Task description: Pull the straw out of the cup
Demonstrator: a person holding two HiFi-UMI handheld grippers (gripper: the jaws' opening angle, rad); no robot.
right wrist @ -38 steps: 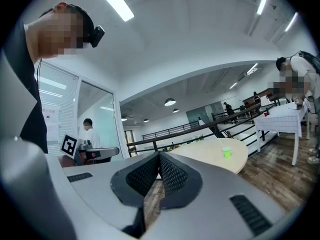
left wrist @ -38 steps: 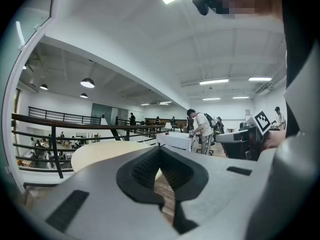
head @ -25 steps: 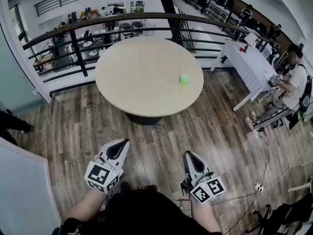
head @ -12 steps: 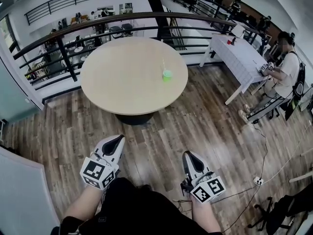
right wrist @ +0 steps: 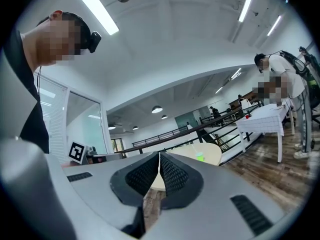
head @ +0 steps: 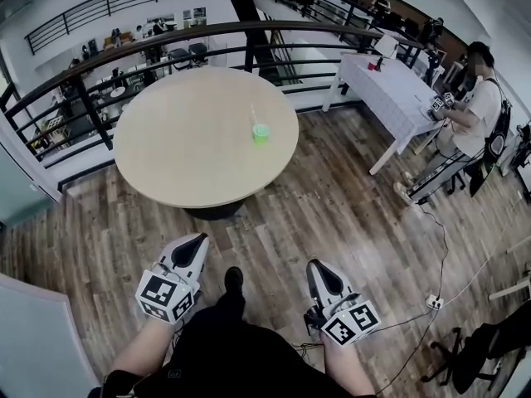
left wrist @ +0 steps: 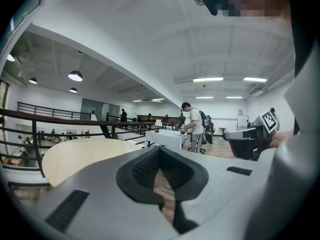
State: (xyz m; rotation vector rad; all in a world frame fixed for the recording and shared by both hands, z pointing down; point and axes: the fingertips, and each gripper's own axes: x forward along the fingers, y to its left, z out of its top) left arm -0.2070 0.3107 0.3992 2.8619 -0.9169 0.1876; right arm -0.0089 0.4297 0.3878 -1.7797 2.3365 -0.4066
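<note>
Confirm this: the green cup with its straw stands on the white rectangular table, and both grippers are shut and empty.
Not quite. The head view shows the green cup, straw in it, standing on the round wooden table. The rest holds: the left gripper and right gripper are shut and empty.

We see a round, pale wooden worktop point(head: 182, 152) on a brown plank floor point(head: 348, 214). Behind it, a black railing point(head: 166, 38) curves along the edge. At the right is a long white table point(head: 390, 85), with a person point(head: 473, 110) in a white shirt just beside it. A white power strip point(head: 433, 303) lies on the floor.
</note>
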